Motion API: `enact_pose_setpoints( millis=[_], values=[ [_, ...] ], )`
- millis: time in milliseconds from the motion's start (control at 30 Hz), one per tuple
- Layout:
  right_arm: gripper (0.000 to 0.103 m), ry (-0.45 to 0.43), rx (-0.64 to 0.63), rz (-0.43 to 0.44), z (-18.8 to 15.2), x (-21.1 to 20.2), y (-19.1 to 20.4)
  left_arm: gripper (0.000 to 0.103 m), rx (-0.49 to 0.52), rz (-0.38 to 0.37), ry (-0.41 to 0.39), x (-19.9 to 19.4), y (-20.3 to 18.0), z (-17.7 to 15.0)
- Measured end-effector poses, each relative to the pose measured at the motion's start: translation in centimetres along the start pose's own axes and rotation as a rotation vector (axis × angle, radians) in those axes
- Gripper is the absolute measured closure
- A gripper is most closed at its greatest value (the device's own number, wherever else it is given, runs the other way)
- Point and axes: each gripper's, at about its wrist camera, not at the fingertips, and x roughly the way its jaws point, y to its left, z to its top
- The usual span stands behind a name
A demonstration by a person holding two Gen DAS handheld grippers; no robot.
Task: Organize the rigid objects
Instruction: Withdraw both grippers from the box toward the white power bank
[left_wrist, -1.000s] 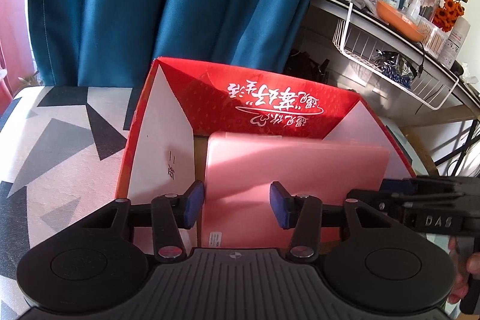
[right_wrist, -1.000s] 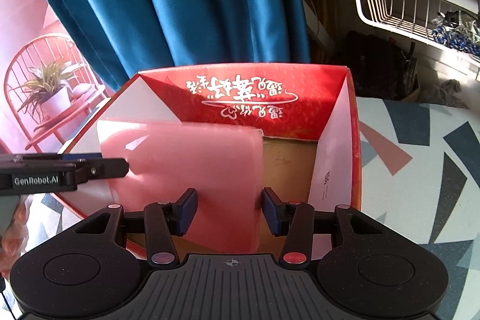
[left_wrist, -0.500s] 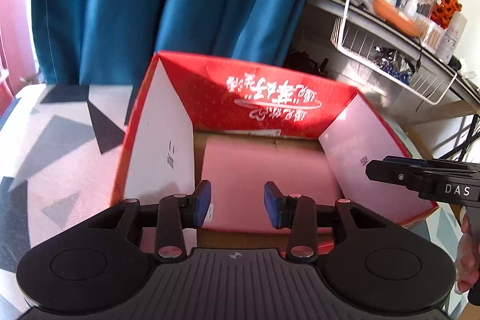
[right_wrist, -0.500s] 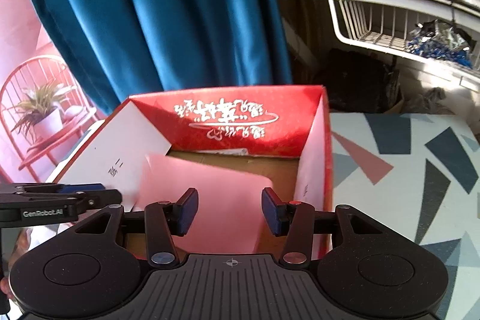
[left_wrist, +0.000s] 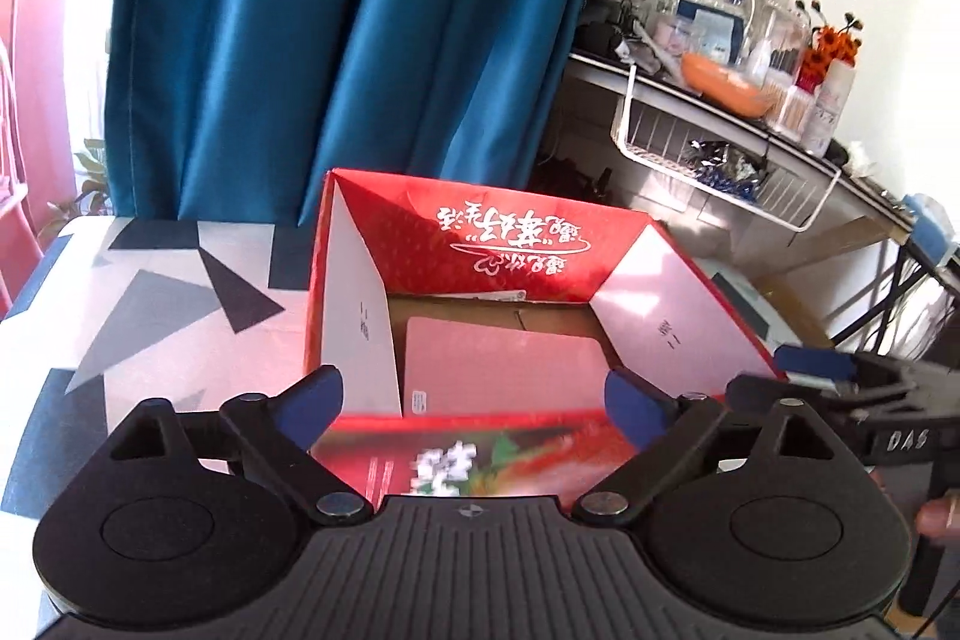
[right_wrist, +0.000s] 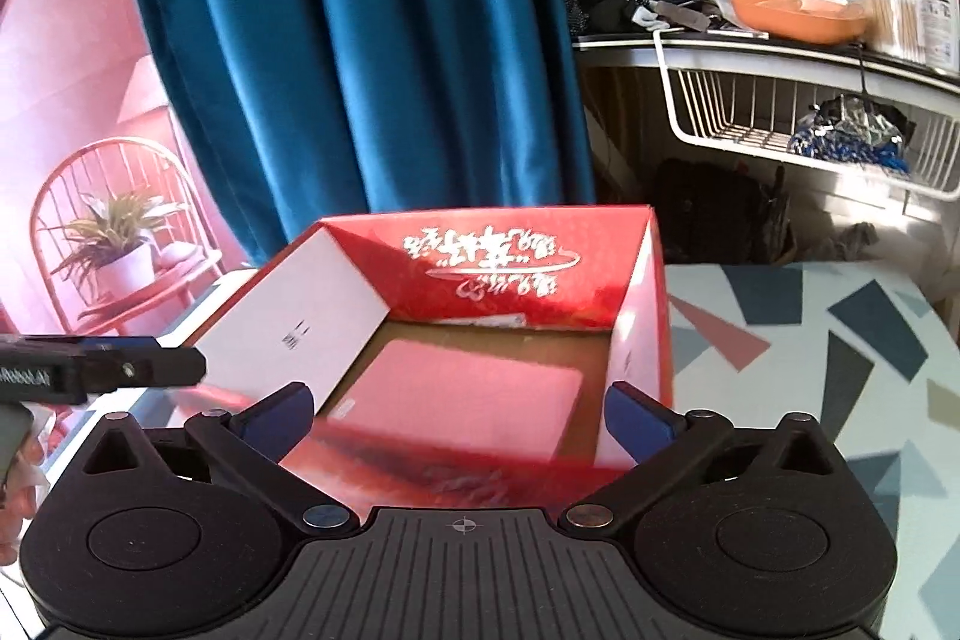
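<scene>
A flat pink rectangular case point(left_wrist: 501, 370) point(right_wrist: 465, 403) lies on the brown floor of an open red cardboard box point(left_wrist: 480, 250) point(right_wrist: 498, 256) with white flaps. My left gripper point(left_wrist: 477, 403) hangs just in front of the box's near wall, its jaws opening wide with nothing pressed between the blue pads. My right gripper point(right_wrist: 462, 415) is likewise pulled back over the near wall, jaws opening wide and holding nothing. Each gripper shows at the edge of the other's view, the right gripper point(left_wrist: 840, 388) and the left gripper point(right_wrist: 102, 370).
The box sits on a table point(left_wrist: 150, 304) point(right_wrist: 840, 340) with a grey, black and pink triangle pattern. A blue curtain point(left_wrist: 336, 40) hangs behind. A cluttered desk point(left_wrist: 750, 112) with a white wire basket point(right_wrist: 810, 124) stands at the right. A potted plant point(right_wrist: 114, 244) rests on a chair at the left.
The pink case went from held upright over the box to lying flat on its floor. Both grippers opened wide and drew back and up from the box.
</scene>
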Motion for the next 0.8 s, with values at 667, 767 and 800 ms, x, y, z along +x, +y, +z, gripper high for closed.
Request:
enact_pose_setpoints(
  millis=[667, 767, 800],
  values=[
    [0.001, 0.142, 0.025, 0.004, -6.3, -0.5, 2.1, 0.006, -0.088, 0.003, 0.048, -1.9, 1.5, -5.7],
    [0.001, 0.152, 0.021, 0.013, -6.5, -0.2, 2.2, 0.006, -0.093, 0.005, 0.051, -1.8, 1.5, -5.9],
    [0.001, 0.156, 0.019, 0.017, -6.6, -0.1, 2.3, 0.006, -0.096, 0.005, 0.053, -1.8, 1.5, -5.9]
  ],
)
